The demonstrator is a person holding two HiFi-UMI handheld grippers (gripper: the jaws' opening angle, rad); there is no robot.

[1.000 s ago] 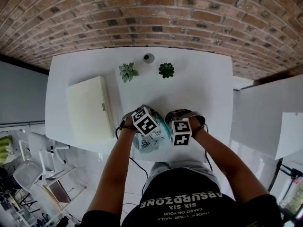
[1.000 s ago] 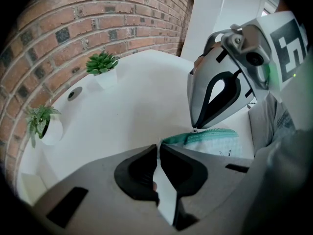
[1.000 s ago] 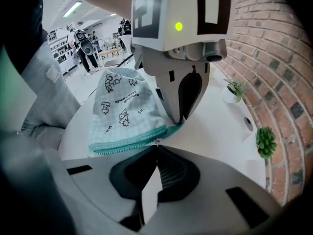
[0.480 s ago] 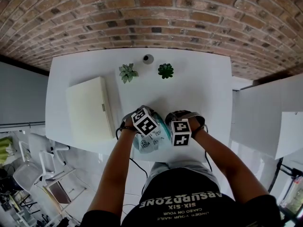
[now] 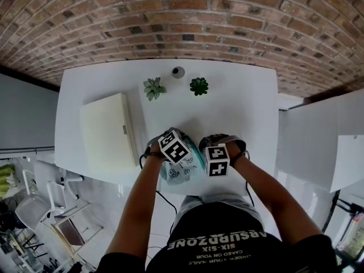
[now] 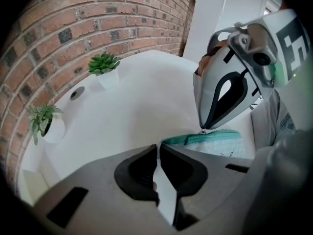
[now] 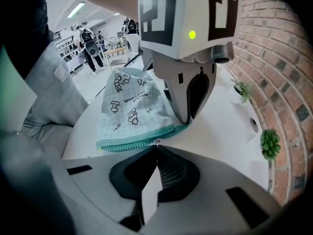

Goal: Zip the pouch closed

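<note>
Since the pale checked cloth pouch point(image 7: 129, 106) is soft and light, it will likely buckle unless its teal zip edge is held taut. It lies at the white surface's point(image 5: 239, 101) near edge. Left gripper point(image 6: 159, 147) jaws pinch its end corner; right gripper point(image 7: 156, 148) jaws are closed on the small metal zip pull point(image 7: 157, 141).

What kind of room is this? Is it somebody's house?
Probably a lab or office, not a home: a plain white table against a red brick wall, two small green potted plants, and a big bright hall with ceiling strip lights and people standing about.
</note>
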